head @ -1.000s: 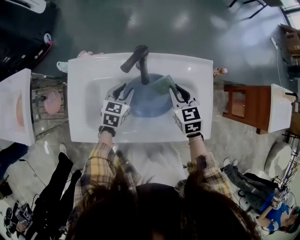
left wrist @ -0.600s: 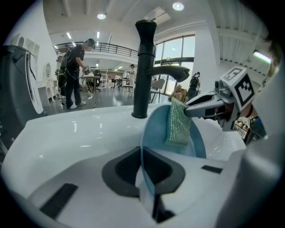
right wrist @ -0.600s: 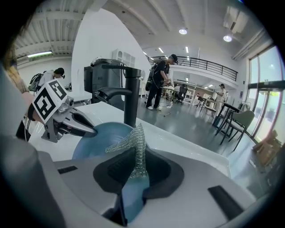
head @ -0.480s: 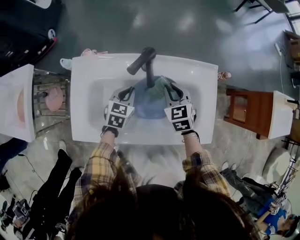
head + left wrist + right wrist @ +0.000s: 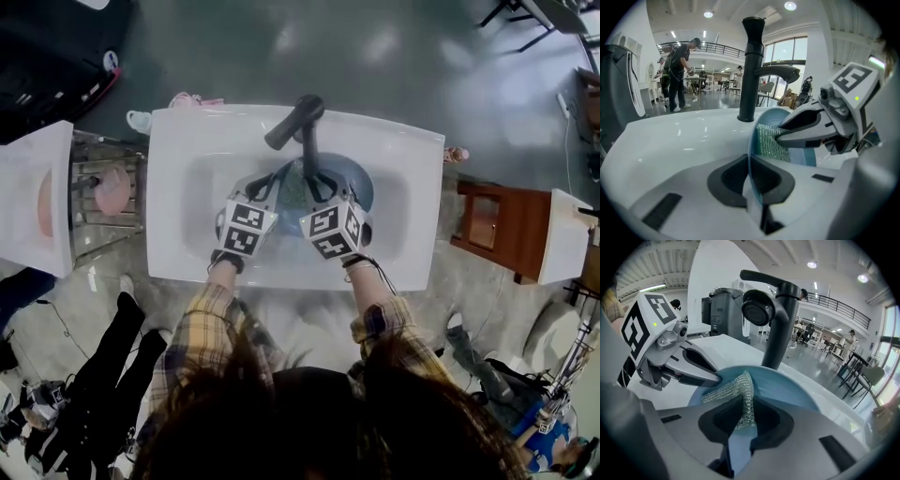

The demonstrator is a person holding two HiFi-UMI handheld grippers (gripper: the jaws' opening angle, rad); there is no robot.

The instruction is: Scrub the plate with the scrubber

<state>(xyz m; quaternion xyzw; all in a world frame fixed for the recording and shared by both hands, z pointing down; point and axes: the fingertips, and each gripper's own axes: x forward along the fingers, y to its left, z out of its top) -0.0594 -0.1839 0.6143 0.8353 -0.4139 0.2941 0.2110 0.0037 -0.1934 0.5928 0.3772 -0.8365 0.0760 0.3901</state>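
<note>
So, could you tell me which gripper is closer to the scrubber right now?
Right. The right gripper is shut on the scrubber against the plate; the left gripper clamps the plate's rim just beside it.

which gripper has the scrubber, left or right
The right gripper: its jaws are shut on the green mesh scrubber, held against the blue plate. The left gripper clamps the plate's rim instead.

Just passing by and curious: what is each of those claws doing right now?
The left gripper is shut on the plate rim.
The right gripper is shut on the scrubber.
</note>
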